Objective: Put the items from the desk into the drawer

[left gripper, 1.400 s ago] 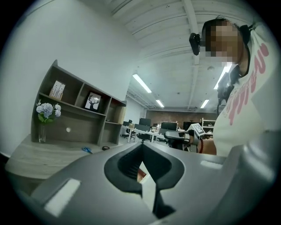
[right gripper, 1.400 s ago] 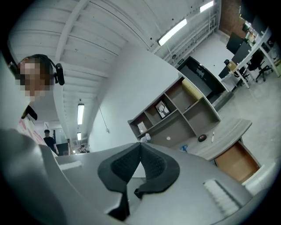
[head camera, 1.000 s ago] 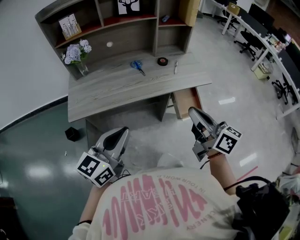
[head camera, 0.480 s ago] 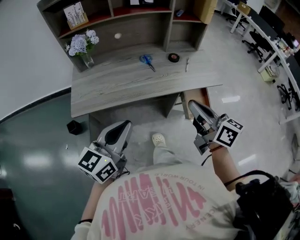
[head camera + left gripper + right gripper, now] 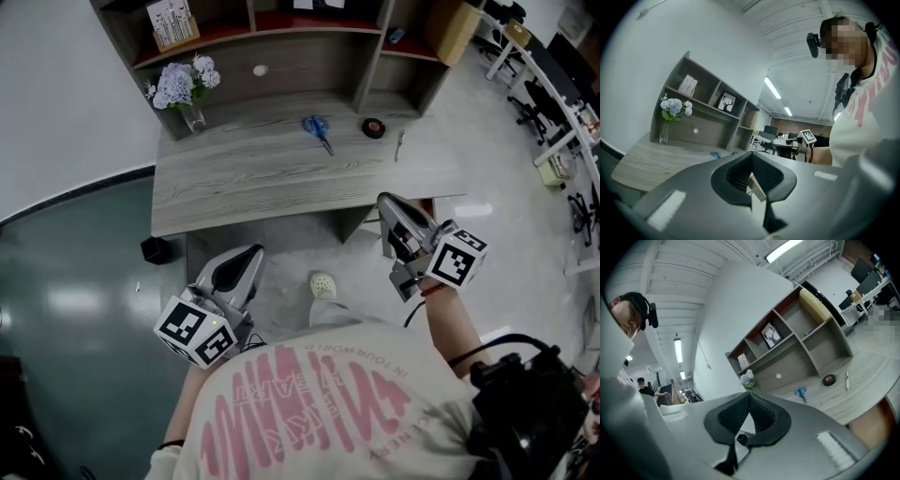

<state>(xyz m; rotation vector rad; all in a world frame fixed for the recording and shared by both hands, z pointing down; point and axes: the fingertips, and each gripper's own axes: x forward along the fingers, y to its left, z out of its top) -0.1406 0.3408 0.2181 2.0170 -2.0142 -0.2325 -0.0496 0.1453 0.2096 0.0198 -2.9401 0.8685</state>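
Ahead, blue scissors (image 5: pixel 317 128), a black tape roll (image 5: pixel 374 127) and a slim pen-like tool (image 5: pixel 399 144) lie near the desk's (image 5: pixel 234 183) back right corner, well apart from both grippers. The left gripper (image 5: pixel 247 253) hangs off the front edge and the right gripper (image 5: pixel 385 201) by the front right corner, both clenched and empty. A wooden drawer (image 5: pixel 874 423) shows beneath that corner.

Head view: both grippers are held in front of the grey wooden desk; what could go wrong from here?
The thin silvery tool lies near the right edge of the grey wooden desk; a nudge could push it off. The blue-handled scissors lie flat, so the shut right gripper may skid over them.
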